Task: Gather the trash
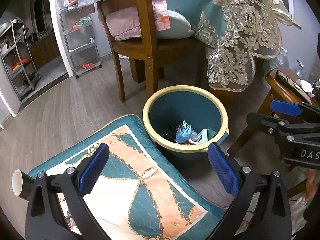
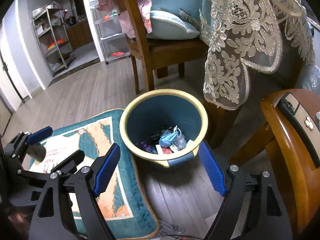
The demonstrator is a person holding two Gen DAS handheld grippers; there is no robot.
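A blue trash bin with a cream rim [image 1: 225,118] [image 2: 204,118] stands on the wood floor. Inside lie a blue face mask [image 1: 185,133] [image 2: 168,138], wrappers and a small white box [image 1: 202,136]. My left gripper [image 1: 158,166] is open and empty, low over a teal patterned cushion [image 1: 140,182], just left of the bin. My right gripper [image 2: 160,167] is open and empty, close in front of the bin's near rim. Each gripper also shows in the other's view: the right one [image 1: 280,112] and the left one [image 2: 58,144].
A paper cup [image 1: 19,182] lies on its side by the cushion's left edge. A wooden chair [image 1: 144,46] stands behind the bin. A lace tablecloth [image 1: 236,46] hangs at right. A wooden stool [image 2: 290,140] holds a remote [image 2: 296,114] and tissue [image 1: 305,85]. Metal shelves [image 1: 20,60] stand far left.
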